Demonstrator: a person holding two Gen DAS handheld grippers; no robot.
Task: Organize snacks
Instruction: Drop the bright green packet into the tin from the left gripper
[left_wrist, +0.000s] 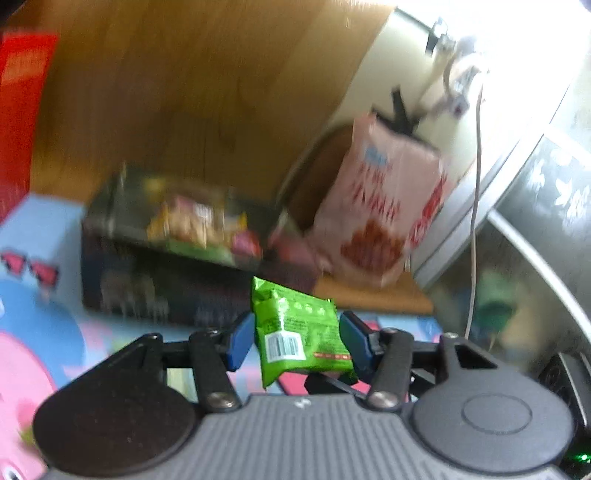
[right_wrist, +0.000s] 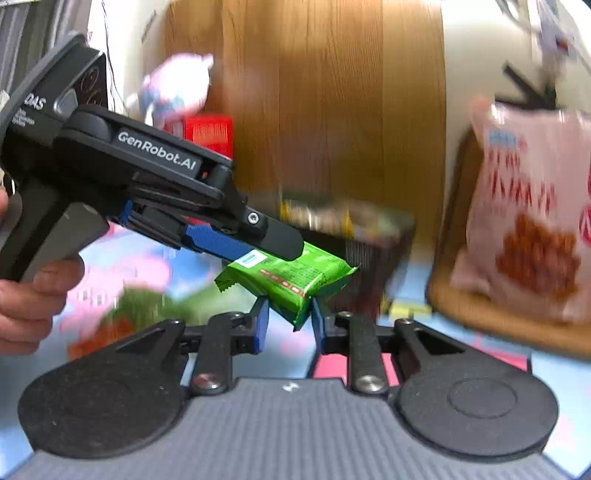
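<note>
1. A green snack packet (right_wrist: 295, 275) hangs in mid-air above the worktop (right_wrist: 406, 295), with both grippers on it at once.
2. It is a small, glossy, bright green pillow pack with crimped, saw-toothed end seams, a white barcode label on its back and a thin red strip of print near one edge.
3. The left gripper (right_wrist: 255, 245) reaches in from the left of the right wrist view, a person's hand (right_wrist: 29, 295) on its grip; its blue pads pinch the upper part of the packet from both sides.
4. In the left wrist view the green snack packet (left_wrist: 295, 332) sits between those blue fingers (left_wrist: 240, 343), barcode towards the camera.
5. The right gripper (right_wrist: 288, 325) has its blue fingers pressed on the packet's lower corner, nipping just the crimped end.
6. Behind, a dark box (left_wrist: 177, 258) holds more snacks, though blur hides what they are.
7. A pink bag of snacks (right_wrist: 532, 218) stands upright on a wooden tray (right_wrist: 480, 314) at the right, well clear of the green packet.
8. The worktop wears a cartoon-print cover in blue and pink.
</note>
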